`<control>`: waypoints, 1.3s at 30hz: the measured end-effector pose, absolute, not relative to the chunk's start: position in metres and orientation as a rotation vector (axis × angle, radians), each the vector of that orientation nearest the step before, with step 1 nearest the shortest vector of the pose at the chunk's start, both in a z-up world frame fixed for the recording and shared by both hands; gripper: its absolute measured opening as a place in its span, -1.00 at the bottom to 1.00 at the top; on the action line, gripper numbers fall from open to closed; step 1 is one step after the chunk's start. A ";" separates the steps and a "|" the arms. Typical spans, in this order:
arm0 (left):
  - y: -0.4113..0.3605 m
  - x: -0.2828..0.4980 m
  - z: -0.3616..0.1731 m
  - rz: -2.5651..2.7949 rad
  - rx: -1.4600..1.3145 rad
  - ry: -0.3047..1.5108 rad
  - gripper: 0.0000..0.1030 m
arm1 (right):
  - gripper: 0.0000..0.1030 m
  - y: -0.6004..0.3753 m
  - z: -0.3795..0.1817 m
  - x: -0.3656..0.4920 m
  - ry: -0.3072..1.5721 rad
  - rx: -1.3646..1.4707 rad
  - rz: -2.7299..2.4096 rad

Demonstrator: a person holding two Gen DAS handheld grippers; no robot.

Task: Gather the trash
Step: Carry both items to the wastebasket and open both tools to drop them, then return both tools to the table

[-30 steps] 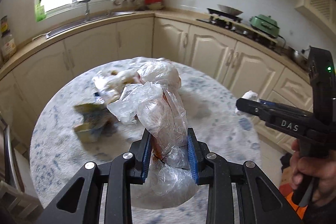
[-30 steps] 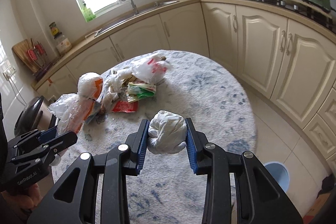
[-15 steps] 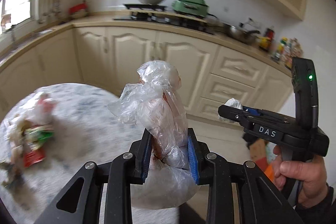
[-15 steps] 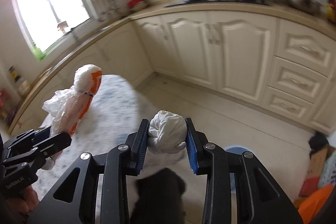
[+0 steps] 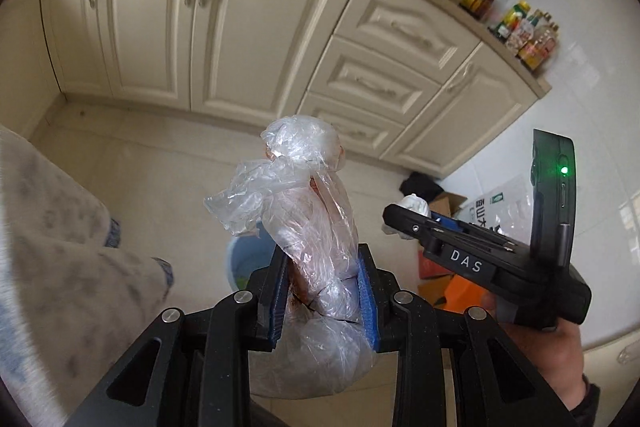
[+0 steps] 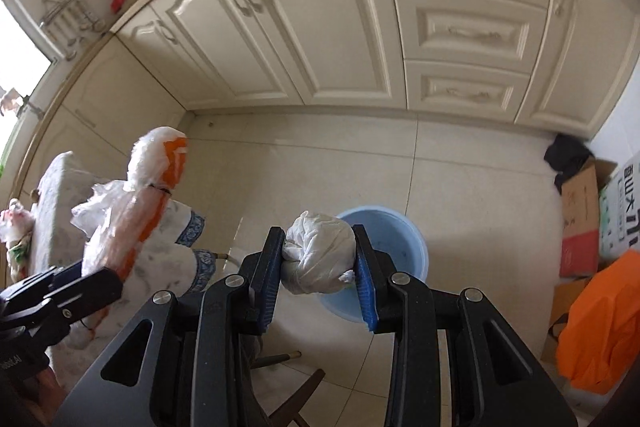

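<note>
My left gripper (image 5: 322, 291) is shut on a clear plastic bag (image 5: 308, 203) with orange trash inside; it also shows in the right wrist view (image 6: 140, 211). My right gripper (image 6: 318, 267) is shut on a crumpled white wad (image 6: 318, 253), which also shows in the left wrist view (image 5: 412, 205). A light blue bin (image 6: 394, 247) stands on the floor, just beyond and below the right gripper. In the left wrist view the bin (image 5: 236, 259) is mostly hidden behind the bag.
The table's blue-and-white cloth (image 6: 176, 251) hangs at the left, with trash (image 6: 16, 227) on it. Cream cabinets (image 6: 320, 19) line the back. Cardboard boxes (image 6: 580, 211) and an orange bag (image 6: 600, 327) sit on the right. Chair legs (image 6: 296, 379) are below.
Both grippers have swung right, away from the table, and tilted down toward the floor. The blue bin has come into view beneath them. Both still hold their trash.
</note>
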State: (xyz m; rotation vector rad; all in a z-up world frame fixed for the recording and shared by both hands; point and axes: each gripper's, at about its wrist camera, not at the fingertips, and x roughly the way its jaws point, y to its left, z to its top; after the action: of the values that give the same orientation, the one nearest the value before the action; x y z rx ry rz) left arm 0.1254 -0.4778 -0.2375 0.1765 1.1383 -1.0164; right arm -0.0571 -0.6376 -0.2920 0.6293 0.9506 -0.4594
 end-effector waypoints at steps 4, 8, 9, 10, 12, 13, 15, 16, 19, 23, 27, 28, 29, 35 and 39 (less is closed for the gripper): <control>-0.512 0.142 -0.262 -1.008 0.194 1.219 -0.47 | -0.35 -0.656 -0.322 -0.050 0.975 0.697 -0.461; -0.548 0.163 -0.269 -1.000 0.234 1.267 -0.40 | -0.28 -0.667 -0.343 -0.044 0.994 0.733 -0.471; -0.555 0.165 -0.271 -0.993 0.246 1.265 -0.22 | -0.26 -0.669 -0.348 -0.043 0.996 0.738 -0.480; -0.564 0.167 -0.272 -0.988 0.258 1.263 -0.09 | -0.25 -0.672 -0.352 -0.043 0.996 0.747 -0.483; -0.575 0.171 -0.276 -0.963 0.267 1.249 0.32 | -0.03 -0.675 -0.358 -0.042 1.002 0.764 -0.496; -0.581 0.173 -0.278 -0.946 0.270 1.240 0.38 | 0.08 -0.677 -0.361 -0.042 1.004 0.772 -0.502; -0.585 0.170 -0.277 -0.927 0.265 1.229 0.56 | 0.60 -0.679 -0.365 -0.046 0.997 0.797 -0.519; -0.582 0.168 -0.276 -0.916 0.267 1.222 0.62 | 0.71 -0.680 -0.365 -0.048 0.989 0.808 -0.523; -0.577 0.159 -0.267 -0.878 0.284 1.175 0.83 | 0.94 -0.679 -0.366 -0.053 0.987 0.817 -0.547; -0.561 0.139 -0.249 -0.844 0.303 1.112 0.91 | 1.00 -0.675 -0.361 -0.060 0.977 0.820 -0.577; -0.531 0.112 -0.221 -0.824 0.302 1.047 0.93 | 1.00 -0.666 -0.345 -0.064 0.958 0.813 -0.584; -0.523 0.106 -0.214 -0.821 0.299 1.033 0.93 | 1.00 -0.662 -0.338 -0.064 0.946 0.808 -0.578; -0.514 0.099 -0.206 -0.819 0.293 1.019 0.93 | 1.00 -0.658 -0.333 -0.064 0.940 0.801 -0.574; -0.439 0.056 -0.151 -0.811 0.224 0.898 0.98 | 1.00 -0.627 -0.279 -0.055 0.860 0.748 -0.524; -0.387 0.033 -0.122 -0.776 0.192 0.829 0.98 | 1.00 -0.599 -0.239 -0.041 0.805 0.686 -0.466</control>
State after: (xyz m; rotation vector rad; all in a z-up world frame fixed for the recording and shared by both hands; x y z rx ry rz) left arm 0.0331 -0.3873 -0.1224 0.1923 0.8285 -0.7761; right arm -0.0409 -0.5987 -0.2387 0.6859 0.8049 -0.4658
